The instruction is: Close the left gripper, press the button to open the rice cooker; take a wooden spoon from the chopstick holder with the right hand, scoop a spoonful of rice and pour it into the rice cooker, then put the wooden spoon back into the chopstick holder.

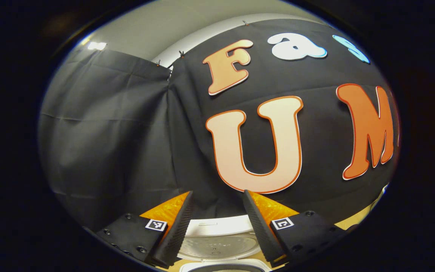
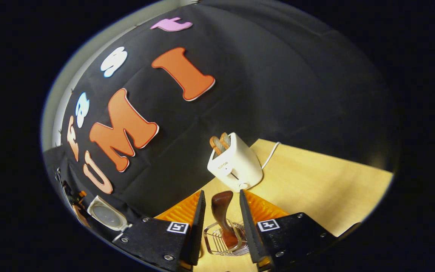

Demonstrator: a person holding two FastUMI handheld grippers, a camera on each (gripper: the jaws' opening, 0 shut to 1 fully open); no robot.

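Left gripper: fingers spread wide, holding nothing. The rice cooker sits just ahead of and below the fingers, its lid raised.

Right gripper: fingers apart, flanking the wooden spoon without visible contact. The spoon stands upright in the wire chopstick holder, directly between and below the fingers. A toaster stands on the counter farther ahead.

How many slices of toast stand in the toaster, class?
2. Both slices of toast stick up side by side from the top slots of the white toaster, on the wooden table beyond the wooden spoon.
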